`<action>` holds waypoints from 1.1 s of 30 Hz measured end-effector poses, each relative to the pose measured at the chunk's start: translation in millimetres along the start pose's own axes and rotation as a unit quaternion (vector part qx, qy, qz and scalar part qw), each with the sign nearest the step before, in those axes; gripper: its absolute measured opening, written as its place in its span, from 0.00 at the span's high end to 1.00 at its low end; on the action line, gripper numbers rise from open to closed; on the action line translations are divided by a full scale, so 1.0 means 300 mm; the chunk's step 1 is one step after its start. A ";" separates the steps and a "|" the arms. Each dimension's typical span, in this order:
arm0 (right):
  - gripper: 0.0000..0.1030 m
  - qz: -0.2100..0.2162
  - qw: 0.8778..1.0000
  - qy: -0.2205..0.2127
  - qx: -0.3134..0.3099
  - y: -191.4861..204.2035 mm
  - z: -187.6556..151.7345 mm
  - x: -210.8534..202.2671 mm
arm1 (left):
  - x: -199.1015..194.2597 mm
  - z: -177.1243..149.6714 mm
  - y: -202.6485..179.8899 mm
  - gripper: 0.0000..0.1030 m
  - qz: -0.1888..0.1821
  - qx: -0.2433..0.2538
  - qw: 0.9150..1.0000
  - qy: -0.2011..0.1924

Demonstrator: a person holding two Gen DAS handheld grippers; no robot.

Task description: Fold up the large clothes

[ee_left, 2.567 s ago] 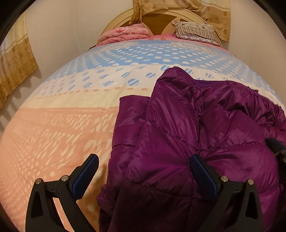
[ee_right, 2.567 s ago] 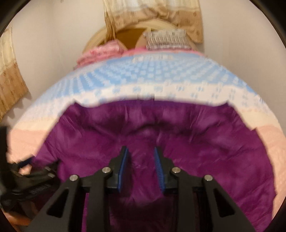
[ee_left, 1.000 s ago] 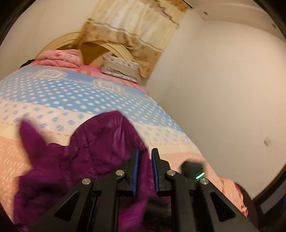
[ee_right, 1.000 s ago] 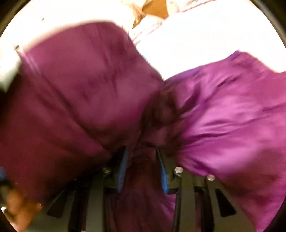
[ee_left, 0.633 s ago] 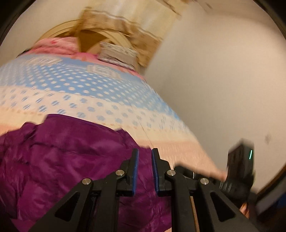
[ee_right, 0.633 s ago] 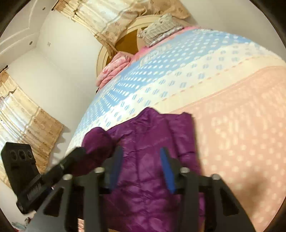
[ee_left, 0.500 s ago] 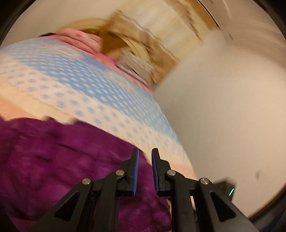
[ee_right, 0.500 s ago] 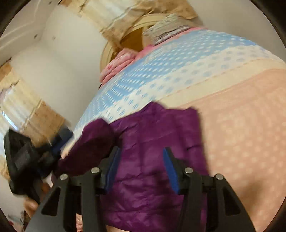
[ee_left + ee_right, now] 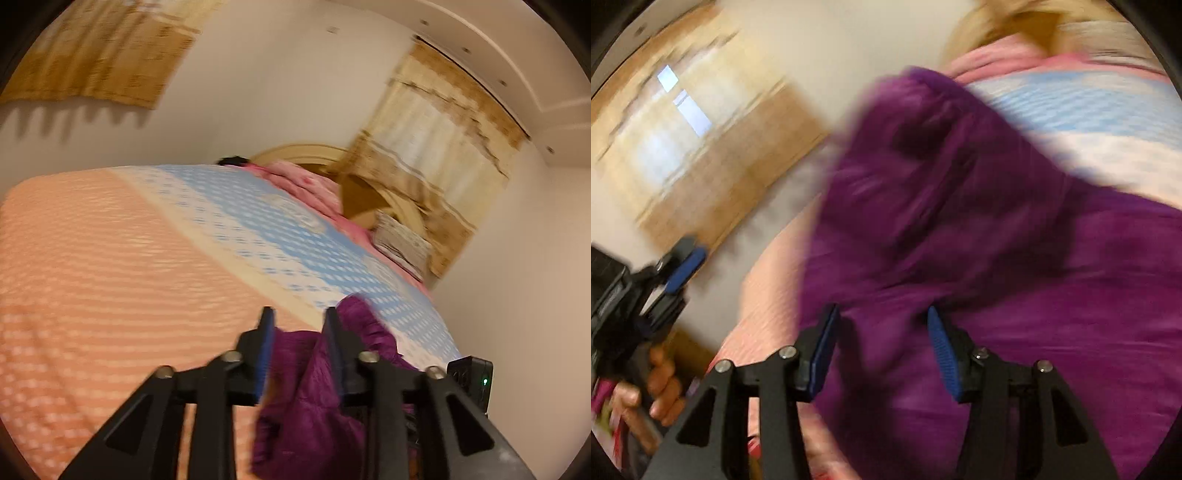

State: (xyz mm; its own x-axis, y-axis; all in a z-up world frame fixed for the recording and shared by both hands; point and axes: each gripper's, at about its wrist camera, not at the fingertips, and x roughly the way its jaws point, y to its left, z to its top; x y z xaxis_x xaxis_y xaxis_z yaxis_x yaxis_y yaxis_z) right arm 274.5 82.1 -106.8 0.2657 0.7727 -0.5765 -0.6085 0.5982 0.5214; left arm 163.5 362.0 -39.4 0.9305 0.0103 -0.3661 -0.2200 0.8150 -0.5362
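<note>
1. The left gripper (image 9: 300,332) had its fingers parted, nothing pinched; the right gripper (image 9: 882,332) was released too, fingers wide
2. The purple jacket (image 9: 979,229) lay bunched at lower centre, folding seemingly unfinished
3. Beyond, the bedspread (image 9: 110,258) offered bare room leftward; its right edge ran close

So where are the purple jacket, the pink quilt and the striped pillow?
purple jacket (image 9: 1015,258): right wrist view, on its bunched middle.
pink quilt (image 9: 306,184): left wrist view, on its folded top.
striped pillow (image 9: 400,242): left wrist view, on its near face.
</note>
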 end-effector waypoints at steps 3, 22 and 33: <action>0.47 -0.014 0.999 0.023 -0.038 0.096 -0.018 0.086 | -0.001 -0.035 0.054 0.40 -0.004 -0.024 1.000 -0.002; 0.47 -0.213 0.971 -0.099 0.035 -0.182 -0.111 -0.365 | 0.404 -0.320 0.047 0.34 -0.064 -0.191 0.960 0.192; 0.47 -0.186 0.976 -0.097 0.054 -0.204 -0.094 -0.357 | 0.411 -0.321 0.040 0.31 -0.042 -0.106 0.978 0.175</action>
State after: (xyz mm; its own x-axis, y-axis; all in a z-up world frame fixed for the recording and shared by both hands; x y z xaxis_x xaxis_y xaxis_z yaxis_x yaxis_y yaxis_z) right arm 262.4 -43.2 -94.8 0.5962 0.5177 -0.6137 -0.3634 0.8556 0.3687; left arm 247.4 317.2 -164.1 0.7992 -0.2806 -0.5315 -0.2371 0.6655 -0.7078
